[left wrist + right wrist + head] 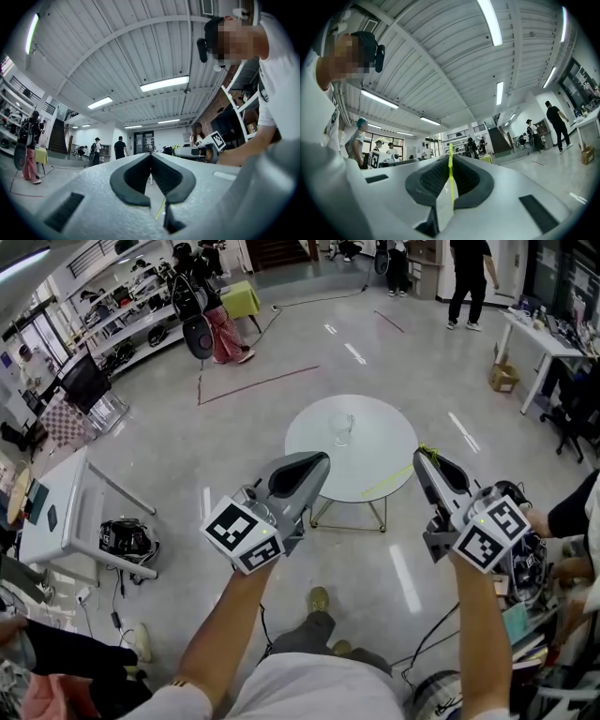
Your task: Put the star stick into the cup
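The star stick (450,180) is in hand but not yet in the cup (340,428). The right tool (450,158) is clamped on it. In the right gripper view, the dark pads pinch the thin yellow-green rod, which runs up the seam between them and pokes just past the tips. In the head view a yellow-green bit shows at that tool's tip. A pale line of the same colour slants from under it across the near edge of the round white worktop (375,442) (most likely the rest of the stick, though I cannot tell whether it hangs above the surface or brushes it). The left tool (151,156) has its jaws together at the tips with nothing between them. It hovers toward the worktop's near left side.

The cup is clear glass. It stands upright and alone near the middle of the worktop, well apart from both tools, and looks empty as far as can be seen.

I judge the pickup done and the main part left. The stick has to be carried over the cup's mouth, tipped so one end points down, lowered inside the rim and released. The glass looks light and the rod long, so a sideways knock on the rim could topple it.
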A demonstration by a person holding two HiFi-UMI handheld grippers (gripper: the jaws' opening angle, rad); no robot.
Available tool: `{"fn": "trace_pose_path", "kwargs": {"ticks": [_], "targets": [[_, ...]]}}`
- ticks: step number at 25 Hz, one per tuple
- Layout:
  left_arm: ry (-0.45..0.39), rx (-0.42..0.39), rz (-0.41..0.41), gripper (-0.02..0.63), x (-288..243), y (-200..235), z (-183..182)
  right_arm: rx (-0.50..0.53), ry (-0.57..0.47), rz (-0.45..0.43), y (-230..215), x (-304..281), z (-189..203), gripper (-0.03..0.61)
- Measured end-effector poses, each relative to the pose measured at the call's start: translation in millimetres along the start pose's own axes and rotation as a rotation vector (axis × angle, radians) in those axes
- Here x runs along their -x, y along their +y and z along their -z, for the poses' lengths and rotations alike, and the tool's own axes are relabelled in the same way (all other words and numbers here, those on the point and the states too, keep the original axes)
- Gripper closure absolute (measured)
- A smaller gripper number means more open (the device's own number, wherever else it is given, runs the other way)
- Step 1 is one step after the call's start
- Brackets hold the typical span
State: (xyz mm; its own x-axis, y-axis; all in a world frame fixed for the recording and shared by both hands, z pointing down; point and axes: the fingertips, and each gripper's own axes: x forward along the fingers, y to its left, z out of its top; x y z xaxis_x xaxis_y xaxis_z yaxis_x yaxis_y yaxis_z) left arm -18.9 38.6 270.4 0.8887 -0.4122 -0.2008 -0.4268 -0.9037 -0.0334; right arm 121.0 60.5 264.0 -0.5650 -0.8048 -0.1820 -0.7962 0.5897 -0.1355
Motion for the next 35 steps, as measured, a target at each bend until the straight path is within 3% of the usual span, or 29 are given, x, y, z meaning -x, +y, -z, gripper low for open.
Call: {"fn": "trace_pose_path", "kwargs": {"ticks": [20, 28, 35], "targets": [[0.013, -0.001, 0.051, 0.598, -63.2, 179.9, 30.4, 0.016, 0.032, 0.05, -93.4, -160.8, 25.9, 0.554], [0.001, 0.001, 0.058, 0.598, -69.2, 229.6, 30.3, 0.032, 0.048, 0.083, -114.1, -206.6, 30.5, 0.554], [0.012, 0.016, 0.06, 0.598, -78.9, 248.2, 47.8, 0.039, 0.063, 0.114, -139.1, -231.1, 45.5, 0.554]]}}
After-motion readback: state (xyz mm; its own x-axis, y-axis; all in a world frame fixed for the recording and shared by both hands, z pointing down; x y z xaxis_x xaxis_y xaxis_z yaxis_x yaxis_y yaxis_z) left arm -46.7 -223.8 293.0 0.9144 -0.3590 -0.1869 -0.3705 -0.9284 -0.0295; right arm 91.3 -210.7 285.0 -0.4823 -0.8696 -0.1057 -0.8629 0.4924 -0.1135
